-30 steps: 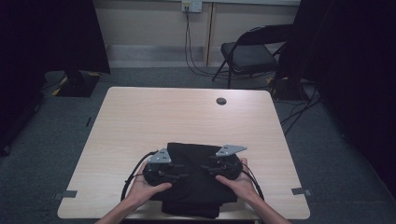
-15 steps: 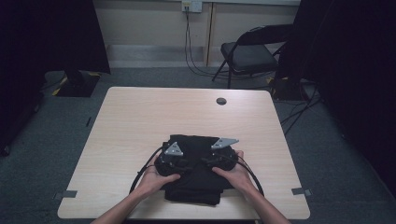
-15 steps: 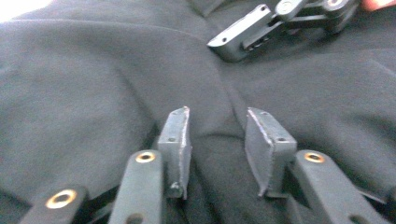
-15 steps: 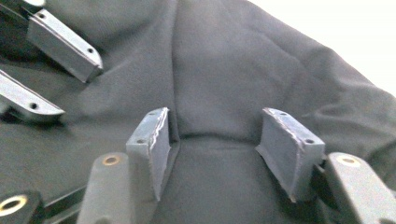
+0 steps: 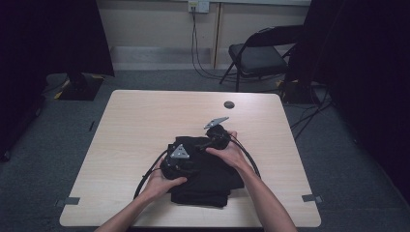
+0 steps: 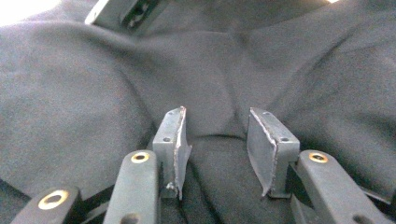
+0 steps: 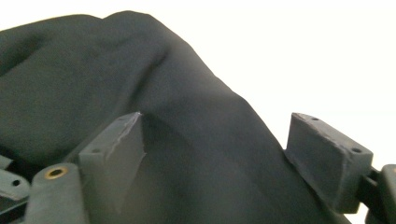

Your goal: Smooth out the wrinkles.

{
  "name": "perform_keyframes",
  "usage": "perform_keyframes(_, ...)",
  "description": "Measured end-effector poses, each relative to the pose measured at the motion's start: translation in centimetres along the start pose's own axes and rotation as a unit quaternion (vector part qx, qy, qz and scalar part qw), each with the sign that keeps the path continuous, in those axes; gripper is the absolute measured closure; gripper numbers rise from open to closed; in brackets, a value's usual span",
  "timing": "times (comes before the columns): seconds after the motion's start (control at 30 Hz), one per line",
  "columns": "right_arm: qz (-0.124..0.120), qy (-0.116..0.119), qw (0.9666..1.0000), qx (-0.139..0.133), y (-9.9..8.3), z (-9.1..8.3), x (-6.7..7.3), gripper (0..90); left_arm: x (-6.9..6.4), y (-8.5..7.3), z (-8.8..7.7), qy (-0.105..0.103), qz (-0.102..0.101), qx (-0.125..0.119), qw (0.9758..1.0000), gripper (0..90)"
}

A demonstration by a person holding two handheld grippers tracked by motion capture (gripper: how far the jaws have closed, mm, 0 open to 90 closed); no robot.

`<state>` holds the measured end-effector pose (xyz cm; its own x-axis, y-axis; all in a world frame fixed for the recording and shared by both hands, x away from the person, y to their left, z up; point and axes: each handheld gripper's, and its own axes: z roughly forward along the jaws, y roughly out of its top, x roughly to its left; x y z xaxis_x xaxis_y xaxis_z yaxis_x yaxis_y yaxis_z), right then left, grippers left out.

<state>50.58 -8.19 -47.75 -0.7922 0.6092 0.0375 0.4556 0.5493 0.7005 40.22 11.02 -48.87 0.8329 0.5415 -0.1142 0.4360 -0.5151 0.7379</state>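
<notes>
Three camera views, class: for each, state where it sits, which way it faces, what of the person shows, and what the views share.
High view: fixed above the person's side, facing forward and down on the light wooden table; forearms, hands, both grippers show.
Left gripper view: rides the left gripper, looking along open jaws at the folded black fabric garment.
Right gripper view: rides the right gripper, jaws open over the cloth's edge.
Shared: the garment.

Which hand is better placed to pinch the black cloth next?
Probably right: the right tongs stand open astride a raised fold of the cloth. The left tongs, also open, face flatter fabric.
</notes>
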Motion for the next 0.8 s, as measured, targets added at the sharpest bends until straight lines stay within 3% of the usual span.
perform_keyframes(0.13, 0.01, 0.019, 0.9997, 0.009, -0.1, 0.7, -0.7, 15.7, -0.2, 0.0, 0.0, 0.008, 0.011, 0.003, 0.9999, 57.8)
perform_keyframes(0.3, 0.018, 0.025, 0.9992, 0.024, -0.8, 1.0, -1.3, 15.4, -0.1, -0.3, -0.1, 0.006, -0.002, -0.004, 1.0, 57.5)
perform_keyframes(0.43, 0.017, 0.028, 0.9993, 0.018, -1.2, 0.9, -1.3, 17.6, -0.1, -0.4, -0.1, 0.006, -0.005, -0.009, 0.9999, 57.5)
perform_keyframes(0.53, 0.002, 0.046, 0.9987, 0.022, -1.0, 0.7, -1.0, 34.4, 0.1, -0.8, 0.0, 0.002, -0.024, -0.024, 0.9994, 57.7)
perform_keyframes(0.7, 0.011, 0.1, 0.9949, 0.011, -1.9, -0.1, -1.3, 60.1, 0.0, -0.8, 0.0, 0.004, -0.018, -0.024, 0.9995, 57.6)
perform_keyframes(0.8, 0.011, 0.111, 0.9937, 0.007, -2.2, -0.3, -1.0, 71.0, 0.0, -0.8, 0.0, 0.003, -0.02, -0.026, 0.9995, 57.6)
